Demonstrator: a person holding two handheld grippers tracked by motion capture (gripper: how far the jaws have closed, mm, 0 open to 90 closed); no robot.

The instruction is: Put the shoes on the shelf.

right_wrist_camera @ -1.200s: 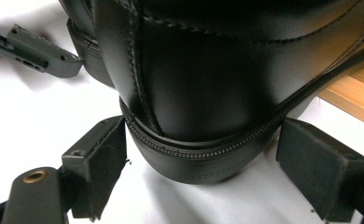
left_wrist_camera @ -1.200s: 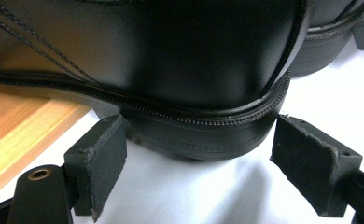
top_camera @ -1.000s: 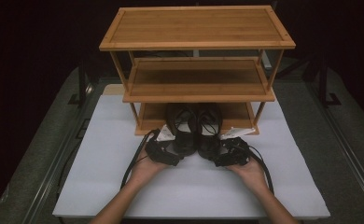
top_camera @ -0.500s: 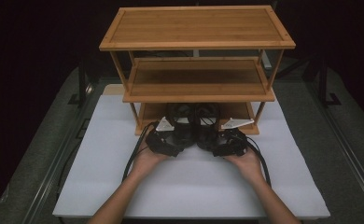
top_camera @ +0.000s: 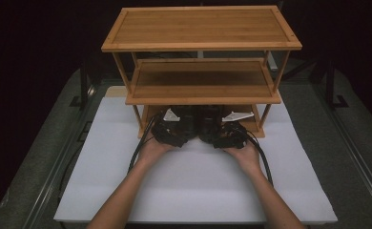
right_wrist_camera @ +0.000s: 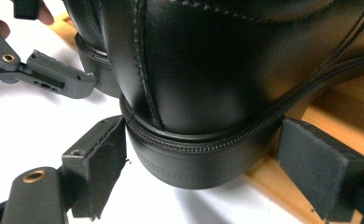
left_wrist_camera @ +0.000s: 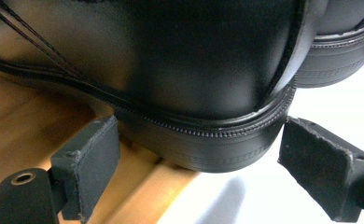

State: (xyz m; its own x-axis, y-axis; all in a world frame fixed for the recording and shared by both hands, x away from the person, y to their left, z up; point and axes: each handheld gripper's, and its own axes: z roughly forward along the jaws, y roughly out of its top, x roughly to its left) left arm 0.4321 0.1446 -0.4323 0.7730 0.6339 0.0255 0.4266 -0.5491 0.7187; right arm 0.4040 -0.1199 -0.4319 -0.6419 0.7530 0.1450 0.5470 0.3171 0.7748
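Observation:
Two black leather shoes stand side by side with their toes on the bottom shelf [top_camera: 253,127] of a bamboo rack [top_camera: 201,28]. Their heels hang over the white mat [top_camera: 198,191]. My left gripper [top_camera: 181,130] [left_wrist_camera: 194,158] straddles the heel of the left shoe [top_camera: 188,120] [left_wrist_camera: 180,70]. Its left pad [left_wrist_camera: 94,163] lies against the sole and the right pad [left_wrist_camera: 320,172] stands just off it. My right gripper [top_camera: 216,131] [right_wrist_camera: 203,158] has both pads at the heel of the right shoe [top_camera: 210,119] [right_wrist_camera: 208,70], shut on it.
The rack has a top and a middle shelf, both bare, and the middle shelf [top_camera: 201,81] overhangs the shoes and both grippers. In the right gripper view the left gripper's jaw [right_wrist_camera: 45,74] lies close by. Dark table edges and rails flank the mat.
Both hands have moved forward toward the rack, and the two shoes have gone with them, further under the middle shelf onto the bottom shelf.

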